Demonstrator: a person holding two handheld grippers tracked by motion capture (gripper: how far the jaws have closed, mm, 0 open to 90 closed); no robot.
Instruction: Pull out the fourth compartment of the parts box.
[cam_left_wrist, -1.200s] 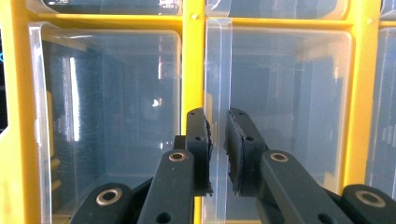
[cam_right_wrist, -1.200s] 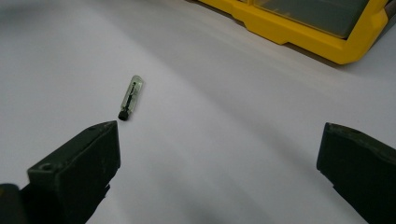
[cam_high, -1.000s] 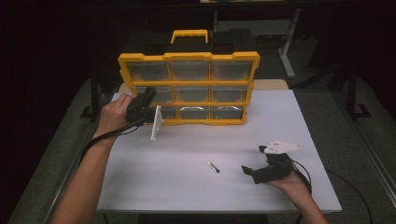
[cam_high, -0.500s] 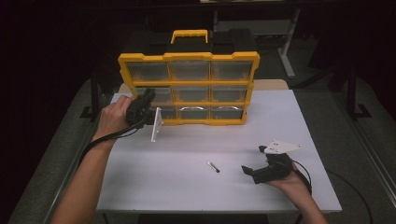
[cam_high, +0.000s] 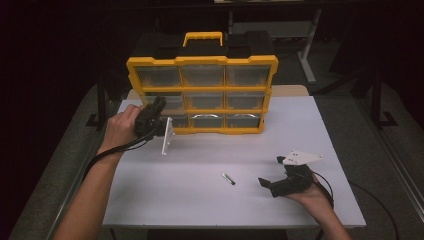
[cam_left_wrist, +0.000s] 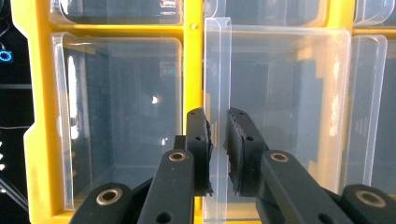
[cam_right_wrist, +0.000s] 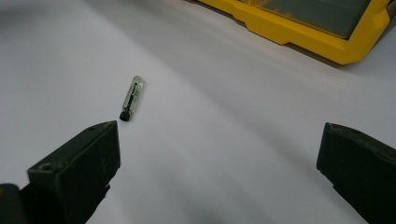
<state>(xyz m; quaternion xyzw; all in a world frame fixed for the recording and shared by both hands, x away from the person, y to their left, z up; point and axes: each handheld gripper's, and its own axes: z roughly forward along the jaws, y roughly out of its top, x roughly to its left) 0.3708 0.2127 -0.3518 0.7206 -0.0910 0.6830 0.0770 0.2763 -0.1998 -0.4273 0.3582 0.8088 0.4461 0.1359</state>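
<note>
Left tool (cam_left_wrist: 217, 154) clamped on the clear drawer (cam_left_wrist: 275, 116) front edge, drawer pulled out at the yellow organizer's (cam_high: 202, 95) lower left, right tool (cam_right_wrist: 219, 172) wide open, resting on bench (cam_high: 300, 130) near small vial (cam_right_wrist: 131, 98).

One yellow drawer cabinet (cam_high: 202, 95) stands on one counter (cam_high: 300, 130), holding what look like nine clear drawers, though the leftmost ones are partly hidden. One small tube (cam_high: 228, 178). Two hand-held grippers: left hand-held gripper (cam_high: 158, 111), right hand-held gripper (cam_high: 272, 180).
</note>
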